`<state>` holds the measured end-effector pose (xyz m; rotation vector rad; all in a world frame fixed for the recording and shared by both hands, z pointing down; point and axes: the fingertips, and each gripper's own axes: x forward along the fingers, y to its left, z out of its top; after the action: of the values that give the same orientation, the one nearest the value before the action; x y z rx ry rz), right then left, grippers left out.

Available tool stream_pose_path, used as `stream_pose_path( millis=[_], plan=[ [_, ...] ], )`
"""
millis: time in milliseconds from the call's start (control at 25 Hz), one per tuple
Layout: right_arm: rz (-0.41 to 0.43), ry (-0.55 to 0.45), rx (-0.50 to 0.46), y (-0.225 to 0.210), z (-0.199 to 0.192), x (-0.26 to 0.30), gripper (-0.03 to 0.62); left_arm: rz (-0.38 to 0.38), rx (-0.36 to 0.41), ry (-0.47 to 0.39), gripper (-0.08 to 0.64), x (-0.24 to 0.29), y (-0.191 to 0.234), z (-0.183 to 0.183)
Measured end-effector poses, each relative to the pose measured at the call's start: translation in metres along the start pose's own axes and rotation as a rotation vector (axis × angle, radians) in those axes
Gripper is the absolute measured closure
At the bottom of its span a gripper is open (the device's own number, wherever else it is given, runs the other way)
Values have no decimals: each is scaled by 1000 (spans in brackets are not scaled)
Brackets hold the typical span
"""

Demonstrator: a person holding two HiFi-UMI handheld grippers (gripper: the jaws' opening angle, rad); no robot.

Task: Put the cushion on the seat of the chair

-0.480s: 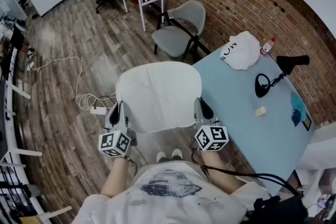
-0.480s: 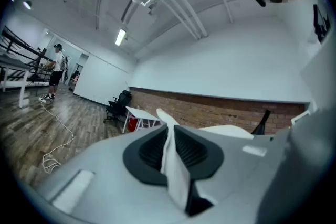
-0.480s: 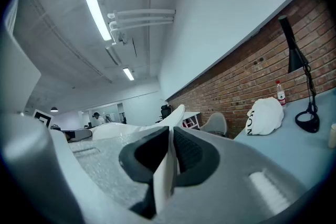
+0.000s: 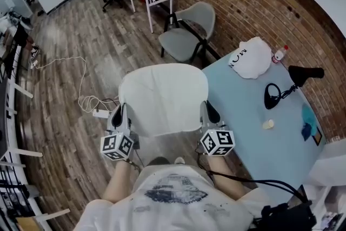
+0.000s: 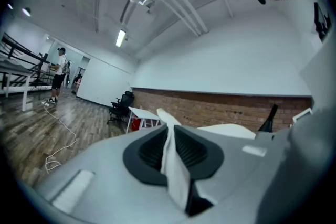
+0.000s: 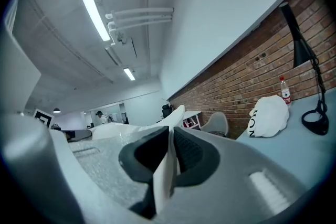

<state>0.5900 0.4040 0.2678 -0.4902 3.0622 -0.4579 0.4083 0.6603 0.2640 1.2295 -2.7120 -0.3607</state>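
**White cushion (image 4: 164, 97) gripped at both near corners, short of the chair**

White fabric filled the middle of the head view: the cushion was spread flat and roughly level above the wooden floor (image 4: 70, 89), in front of the person's chest. The left gripper (image 4: 120, 115) sat at the cushion's lower left corner and the right gripper (image 4: 208, 112) at its lower right corner, both pointing level toward the top of the frame. In the left gripper view the jaws were pressed together on a thin fold of the cushion's edge, which ran up between the dark pads (image 5: 152, 150). The right gripper view showed the same: its jaws were nearly closed, with a thin white edge of the cushion clamped between them. The grey chair (image 4: 190, 34) stood in the upper middle of the head view, just beyond the cushion's far edge, and the cushion did not lie on its seat. A pale blue table (image 4: 254, 116) lay to the right of the cushion, with a white bag (image 4: 251, 59) near its top corner.
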Motion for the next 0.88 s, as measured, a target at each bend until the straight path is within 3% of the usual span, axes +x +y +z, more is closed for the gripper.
stream_pose_path(
  millis=[440, 720, 880],
  plan=[
    [31, 25, 3, -16, -8, 82, 568, 38, 10, 15, 532, 67, 31, -7],
    [-27, 75, 7, -16, -32, 192, 568, 3, -15, 74, 532, 175, 102, -16],
    [-64, 89, -2, -3, -31, 280, 568, -32, -20, 106, 532, 258, 158, 0]
  ],
)
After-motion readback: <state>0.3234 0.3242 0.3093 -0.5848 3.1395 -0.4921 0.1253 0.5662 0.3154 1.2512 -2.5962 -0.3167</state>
